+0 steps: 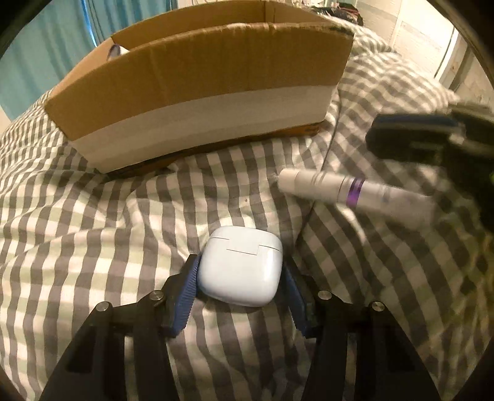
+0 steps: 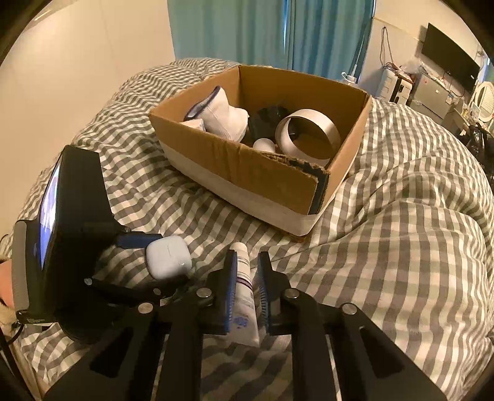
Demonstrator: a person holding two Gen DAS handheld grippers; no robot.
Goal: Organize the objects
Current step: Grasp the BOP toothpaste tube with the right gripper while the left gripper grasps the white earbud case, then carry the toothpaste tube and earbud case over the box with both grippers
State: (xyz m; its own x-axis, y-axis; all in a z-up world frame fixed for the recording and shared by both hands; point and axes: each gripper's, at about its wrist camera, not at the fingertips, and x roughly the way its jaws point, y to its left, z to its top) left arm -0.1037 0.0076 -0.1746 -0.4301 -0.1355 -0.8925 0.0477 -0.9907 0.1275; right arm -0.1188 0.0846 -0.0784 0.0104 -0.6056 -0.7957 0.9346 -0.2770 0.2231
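Your left gripper (image 1: 239, 271) clamps the earbud case (image 1: 240, 265) at lower centre; your right gripper (image 2: 247, 271) is clamped on the white tube (image 2: 245, 296). The cardboard box (image 2: 234, 166) above holds a white sock (image 2: 222, 114), a metal ring (image 2: 308, 135) and dark items.

The bedcover (image 1: 92, 216) is a grey-and-white check. On it, the open cardboard box (image 1: 216, 77) is brown with a white band along its base. The rounded plastic earbud case (image 1: 240, 265) — at 6 o'clock in the left wrist view — is pale blue-white. The white tube (image 1: 349, 189), at 3 o'clock, carries a purple ring. The curtain (image 2: 278, 27) is teal, and both grippers' pads (image 2: 230, 296) are blue on black.
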